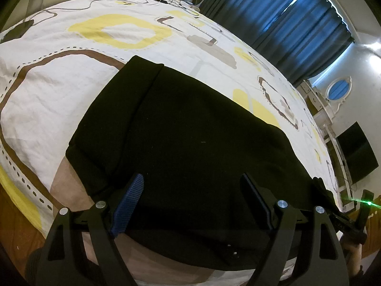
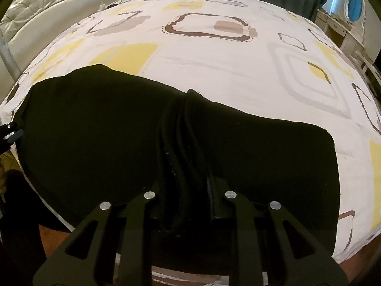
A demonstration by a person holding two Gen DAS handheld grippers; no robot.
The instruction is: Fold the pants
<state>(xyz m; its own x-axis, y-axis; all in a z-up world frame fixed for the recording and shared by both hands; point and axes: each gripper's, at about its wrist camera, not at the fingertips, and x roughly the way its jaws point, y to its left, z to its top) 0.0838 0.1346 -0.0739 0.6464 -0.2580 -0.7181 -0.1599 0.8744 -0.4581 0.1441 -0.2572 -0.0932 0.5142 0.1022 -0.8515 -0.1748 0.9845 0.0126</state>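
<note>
Pinching the bunched band, other claw waiting
My right claw (image 2: 188,205) is pinching the black pants (image 2: 95,128) lying ahead on the bed (image 2: 214,54); my left claw (image 1: 194,200) is hovering spread above them. Soft, limp cloth: I'm favouring thick edges.

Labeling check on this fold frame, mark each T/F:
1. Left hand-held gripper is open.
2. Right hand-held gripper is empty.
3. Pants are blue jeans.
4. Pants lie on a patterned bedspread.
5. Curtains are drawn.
1. True: the left hand-held gripper has its fingers spread over the pants.
2. False: the right hand-held gripper is clamped on a bunched ridge of the pants.
3. False: they are plain black.
4. True: the bedspread is white with yellow and brown shapes.
5. True: dark curtains cover the window.
</note>
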